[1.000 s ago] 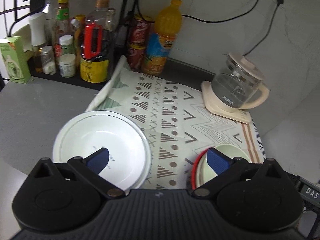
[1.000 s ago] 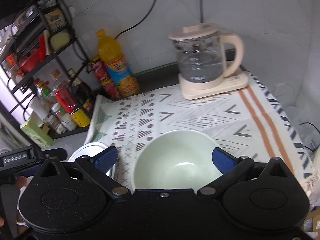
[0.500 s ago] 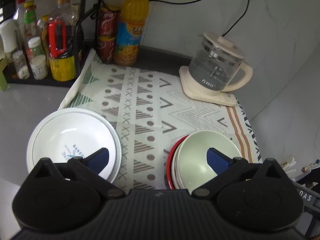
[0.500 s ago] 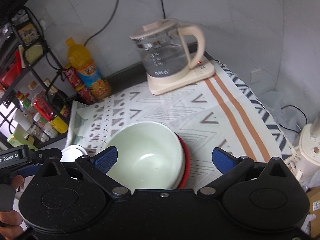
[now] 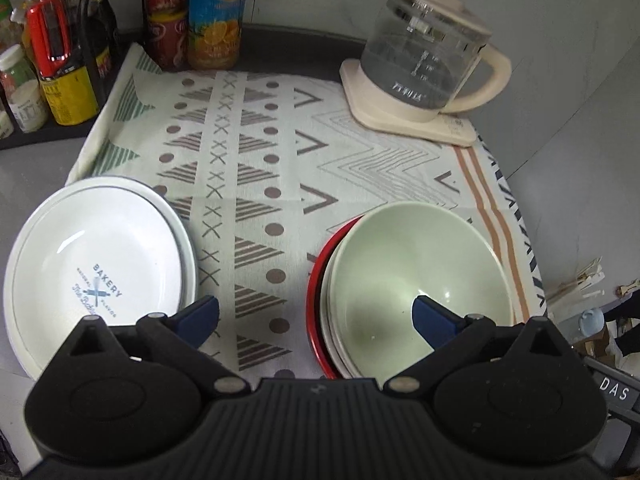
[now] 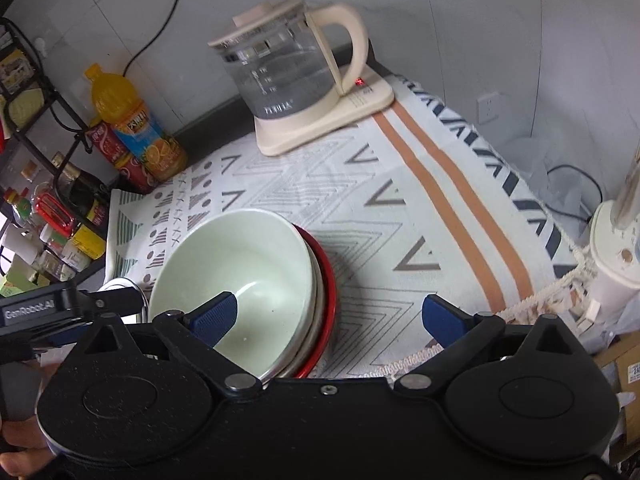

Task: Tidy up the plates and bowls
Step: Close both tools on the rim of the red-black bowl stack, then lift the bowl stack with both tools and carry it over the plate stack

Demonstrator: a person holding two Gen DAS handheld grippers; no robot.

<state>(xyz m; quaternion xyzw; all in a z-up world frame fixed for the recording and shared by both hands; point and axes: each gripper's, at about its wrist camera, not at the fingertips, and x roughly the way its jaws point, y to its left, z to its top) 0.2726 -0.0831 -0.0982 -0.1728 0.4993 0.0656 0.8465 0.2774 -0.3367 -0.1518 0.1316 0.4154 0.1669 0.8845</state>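
Observation:
A pale green bowl (image 5: 416, 264) sits on top of a stack of bowls, a red one (image 5: 316, 276) at the bottom, on the patterned cloth; it also shows in the right wrist view (image 6: 236, 264). A stack of white plates (image 5: 96, 268) with a blue "BAKERY" print lies to the left, half on the cloth. My left gripper (image 5: 316, 316) is open and empty, above the cloth between plates and bowls. My right gripper (image 6: 328, 314) is open and empty, its left finger over the green bowl, not touching it.
A glass kettle (image 5: 424, 60) on a cream base stands at the back right. An orange juice bottle (image 5: 216, 12), red cans (image 5: 166, 36) and a rack of condiment bottles (image 5: 52, 60) line the back left. The cloth's right edge (image 6: 560, 256) overhangs the counter.
Both grippers swung to the right. The bowl stack moved from under the right gripper's middle to its left side. In the left view the bowls came more into sight.

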